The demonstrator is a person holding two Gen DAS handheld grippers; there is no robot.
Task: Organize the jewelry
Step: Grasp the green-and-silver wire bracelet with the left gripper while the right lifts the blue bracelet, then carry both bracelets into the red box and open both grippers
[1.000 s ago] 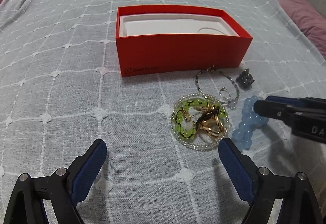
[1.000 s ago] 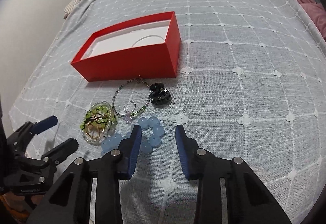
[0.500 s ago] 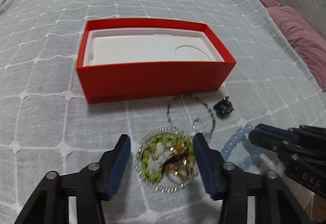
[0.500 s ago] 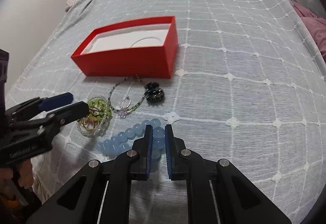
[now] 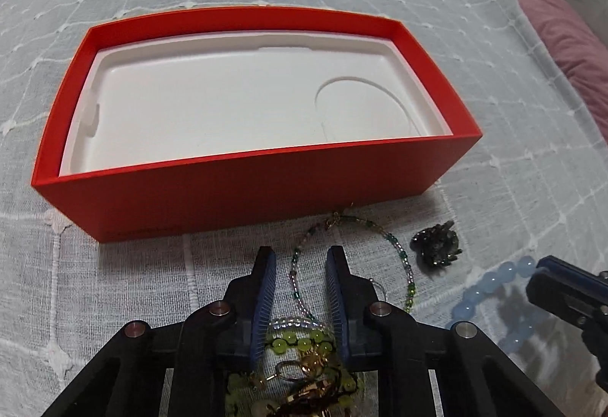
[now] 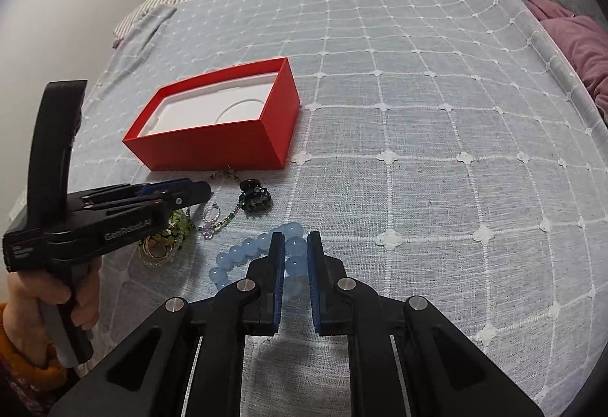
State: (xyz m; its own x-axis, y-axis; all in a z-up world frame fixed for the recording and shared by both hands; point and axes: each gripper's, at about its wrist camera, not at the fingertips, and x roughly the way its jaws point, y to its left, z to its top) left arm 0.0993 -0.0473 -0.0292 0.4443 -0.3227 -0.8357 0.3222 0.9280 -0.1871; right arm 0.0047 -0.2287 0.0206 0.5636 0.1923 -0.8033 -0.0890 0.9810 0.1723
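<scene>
Underneath everything spreads a bed in a grey, white-gridded cover, curtains behind. One red box sits ahead of the left tool, which grips a tangle of green and gold jewelry. The right tool pinches one blue bead bracelet. One thin beaded necklace and one dark hair clip lie just beyond.

The box sits on the bedspread. Before it lie a necklace, with a clip to its right, a bracelet farther right, and a tangle of jewelry nearest.
</scene>
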